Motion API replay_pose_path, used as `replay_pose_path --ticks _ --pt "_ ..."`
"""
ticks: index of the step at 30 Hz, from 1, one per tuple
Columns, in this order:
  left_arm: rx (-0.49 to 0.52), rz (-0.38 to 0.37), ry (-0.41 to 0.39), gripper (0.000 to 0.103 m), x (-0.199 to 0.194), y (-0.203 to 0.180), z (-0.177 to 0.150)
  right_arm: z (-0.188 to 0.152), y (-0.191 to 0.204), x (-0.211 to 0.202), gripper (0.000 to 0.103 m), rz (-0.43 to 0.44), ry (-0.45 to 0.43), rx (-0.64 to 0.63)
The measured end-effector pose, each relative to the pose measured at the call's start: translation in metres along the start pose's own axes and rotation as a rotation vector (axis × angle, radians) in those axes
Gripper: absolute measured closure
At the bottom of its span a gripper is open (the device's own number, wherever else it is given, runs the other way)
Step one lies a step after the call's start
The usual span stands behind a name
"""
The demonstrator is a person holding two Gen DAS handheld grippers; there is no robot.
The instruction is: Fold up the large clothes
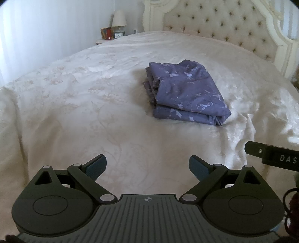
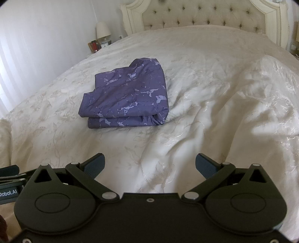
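The purple marble-patterned cloth point(image 2: 125, 97) lies folded into a compact stack on the cream bed point(image 2: 205, 112), seemingly finished, both left tongs point(image 1: 147, 166) and right tongs point(image 2: 150, 164) released and empty.

The cream bedspread point(image 2: 214, 104) lies bare between both wide-spread grippers and the folded purple cloth point(image 2: 127, 97) — the only thing standing on the bed, well apart from the left gripper point(image 1: 147, 168) and the right gripper point(image 2: 149, 166). Open cover runs round the cloth on every side, rumpled into soft ridges to its right. The tufted headboard point(image 2: 201, 15) closes the far end — a lamp point(image 1: 118, 18) and small items crowd the nightstand at the far left corner.
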State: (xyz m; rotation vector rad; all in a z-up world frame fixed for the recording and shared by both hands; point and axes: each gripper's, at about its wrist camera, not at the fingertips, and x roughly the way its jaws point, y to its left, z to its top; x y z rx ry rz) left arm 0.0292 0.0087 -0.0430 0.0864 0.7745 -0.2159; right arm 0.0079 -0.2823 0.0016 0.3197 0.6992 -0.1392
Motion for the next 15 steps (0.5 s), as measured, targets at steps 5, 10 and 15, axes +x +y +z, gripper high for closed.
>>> replay_pose_path --ticks 5,10,15 --pt "-0.007 0.012 0.016 0.007 0.0031 0.0013 0.0 -0.0004 0.0008 0.0002 0.001 0.0 0.001 -0.001" --pt "-0.028 0.01 0.022 0.007 0.0041 0.0061 -0.0016 -0.0025 0.002 0.0015 0.001 0.003 0.007 -0.005" --pt "-0.028 0.007 0.023 0.007 0.0033 0.0074 -0.0025 -0.0031 0.0023 0.0022 0.001 0.005 0.01 -0.006"
